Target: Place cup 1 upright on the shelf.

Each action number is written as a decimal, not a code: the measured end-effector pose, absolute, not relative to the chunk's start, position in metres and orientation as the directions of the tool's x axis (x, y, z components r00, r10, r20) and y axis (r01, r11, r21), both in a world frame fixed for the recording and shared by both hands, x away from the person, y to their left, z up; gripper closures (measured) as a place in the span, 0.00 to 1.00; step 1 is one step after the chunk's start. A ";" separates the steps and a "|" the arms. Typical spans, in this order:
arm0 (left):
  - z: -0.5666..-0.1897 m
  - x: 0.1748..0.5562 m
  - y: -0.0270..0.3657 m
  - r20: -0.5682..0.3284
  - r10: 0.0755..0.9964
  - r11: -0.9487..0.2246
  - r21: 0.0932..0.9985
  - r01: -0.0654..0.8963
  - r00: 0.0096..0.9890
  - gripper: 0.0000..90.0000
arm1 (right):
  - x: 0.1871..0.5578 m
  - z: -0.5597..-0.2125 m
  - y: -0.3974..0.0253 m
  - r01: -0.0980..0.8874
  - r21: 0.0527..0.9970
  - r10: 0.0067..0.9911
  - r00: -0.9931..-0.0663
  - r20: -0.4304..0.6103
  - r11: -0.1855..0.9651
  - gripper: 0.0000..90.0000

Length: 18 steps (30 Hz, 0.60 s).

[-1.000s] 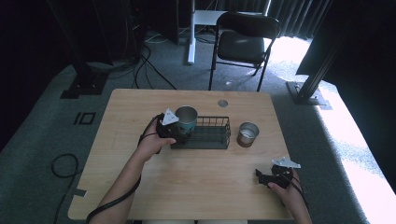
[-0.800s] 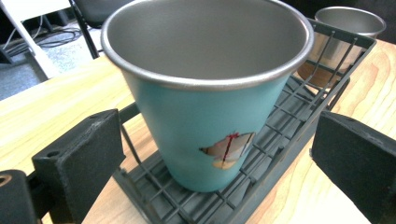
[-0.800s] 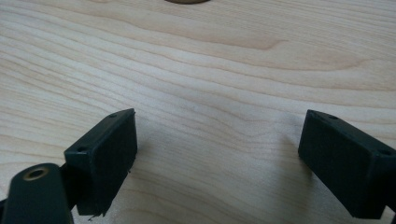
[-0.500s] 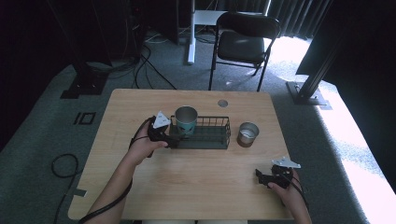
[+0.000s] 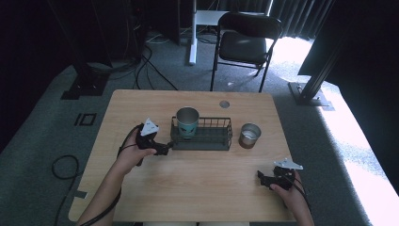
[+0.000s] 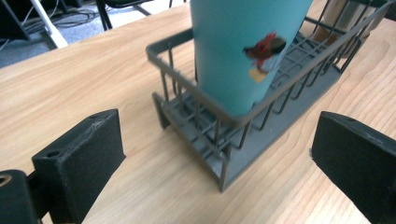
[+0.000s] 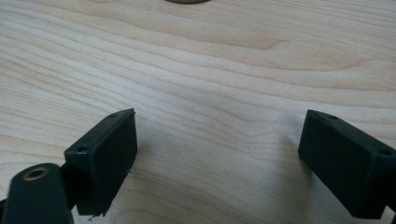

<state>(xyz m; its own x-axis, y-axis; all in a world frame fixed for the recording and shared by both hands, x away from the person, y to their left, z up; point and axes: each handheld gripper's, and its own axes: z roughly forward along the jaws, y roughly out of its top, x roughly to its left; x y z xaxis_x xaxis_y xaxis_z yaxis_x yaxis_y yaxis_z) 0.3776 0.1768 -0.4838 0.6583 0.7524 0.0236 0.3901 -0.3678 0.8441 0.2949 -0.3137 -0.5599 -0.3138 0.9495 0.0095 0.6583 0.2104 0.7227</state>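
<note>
1. Left gripper [image 5: 165, 149], a black two-jaw tool I hold in my left hand [image 5: 134, 153], sits near the table's centre, just to the 9 o'clock side of the dark grey wire basket [image 5: 211, 136]. Its jaws are spread wide and pinch nothing.
2. From the left gripper view, the left gripper [image 6: 217, 154] points at the near corner of the wire basket [image 6: 224, 158], which lies between the two jaws but apart from both.
3. A teal metal cup with a small printed picture on its side [image 5: 187, 121] stands upright inside the basket, at its 9 o'clock end. In the left gripper view the cup [image 6: 238, 51] rises above the basket's rim.
4. A small silver metal cup [image 5: 249, 134] stands upright on the light wooden table [image 5: 197, 188], just beside the basket's 3 o'clock end. I cannot tell whether it touches the basket.
5. Right gripper [image 5: 261, 178], black with a grey three-cornered plate on top, rests low over the table at about 4 o'clock, well apart from the basket, in my right hand [image 5: 291, 195].
6. In the right gripper view, the right gripper [image 7: 217, 154] has its jaws spread wide over bare wood, pinching nothing.
</note>
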 end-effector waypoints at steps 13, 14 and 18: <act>-0.504 0.361 0.205 -0.006 0.778 -0.341 0.836 0.430 0.628 0.03 | 0.295 -0.560 -0.314 0.658 0.723 0.949 -0.314 0.009 0.210 0.12; -0.506 0.359 0.207 -0.008 0.779 -0.340 0.835 0.433 0.627 0.03 | 0.295 -0.560 -0.314 0.658 0.723 0.949 -0.314 0.009 0.210 0.12; -0.512 0.354 0.216 -0.010 0.788 -0.335 0.832 0.442 0.616 0.03 | 0.295 -0.560 -0.314 0.658 0.723 0.949 -0.314 0.009 0.211 0.12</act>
